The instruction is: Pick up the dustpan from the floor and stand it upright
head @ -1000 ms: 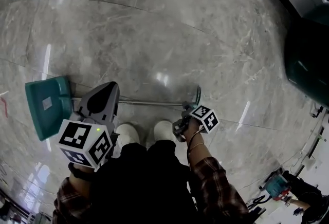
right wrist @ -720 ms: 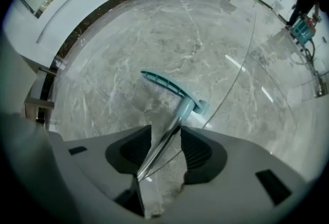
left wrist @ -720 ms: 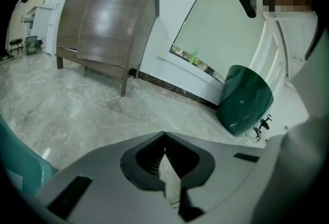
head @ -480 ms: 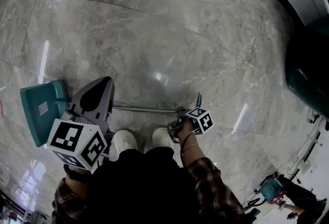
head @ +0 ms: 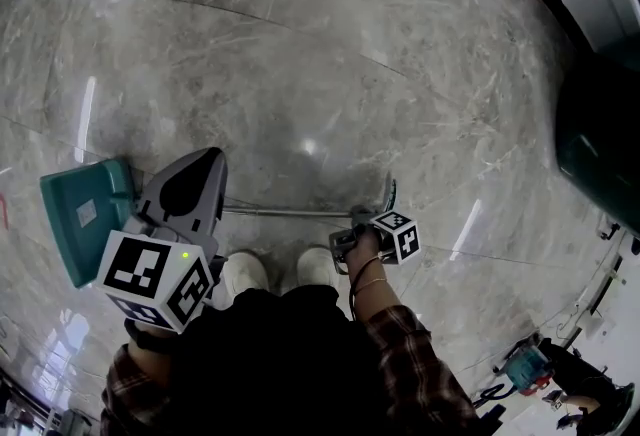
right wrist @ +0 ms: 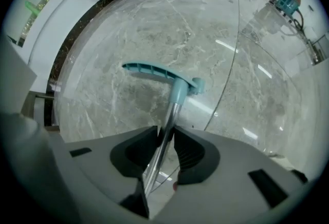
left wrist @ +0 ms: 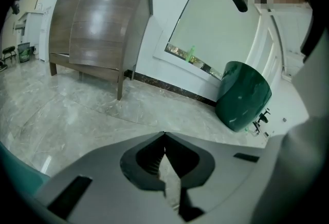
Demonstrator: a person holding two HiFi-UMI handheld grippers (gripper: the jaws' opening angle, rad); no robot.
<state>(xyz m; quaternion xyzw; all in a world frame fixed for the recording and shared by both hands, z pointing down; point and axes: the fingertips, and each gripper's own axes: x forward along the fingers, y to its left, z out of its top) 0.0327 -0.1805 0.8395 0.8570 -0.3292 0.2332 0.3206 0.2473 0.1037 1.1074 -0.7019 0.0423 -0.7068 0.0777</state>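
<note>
Right tool (right wrist: 165, 135): jaws closing, pads meeting the metal shaft (right wrist: 172, 110) of the dustpan (head: 85, 224) below its teal grip (right wrist: 154, 71); lift looks ready. Left tool (left wrist: 164, 138): clenched, empty, above the pan. Dustpan: flat on the marble floor (head: 330, 54), long axis left-right, pan left, grip right.

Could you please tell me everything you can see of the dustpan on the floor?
The dustpan lies flat on the grey marble-look floor, just ahead of the person's white shoes. Its teal plastic pan, with a small pale label, is at the left; its joint with the pole is hidden behind the left gripper. The thin shiny metal pole runs right to a curved teal plastic grip. The right gripper points down, its jaws closing on the pole just below the grip, pads against it.
</note>
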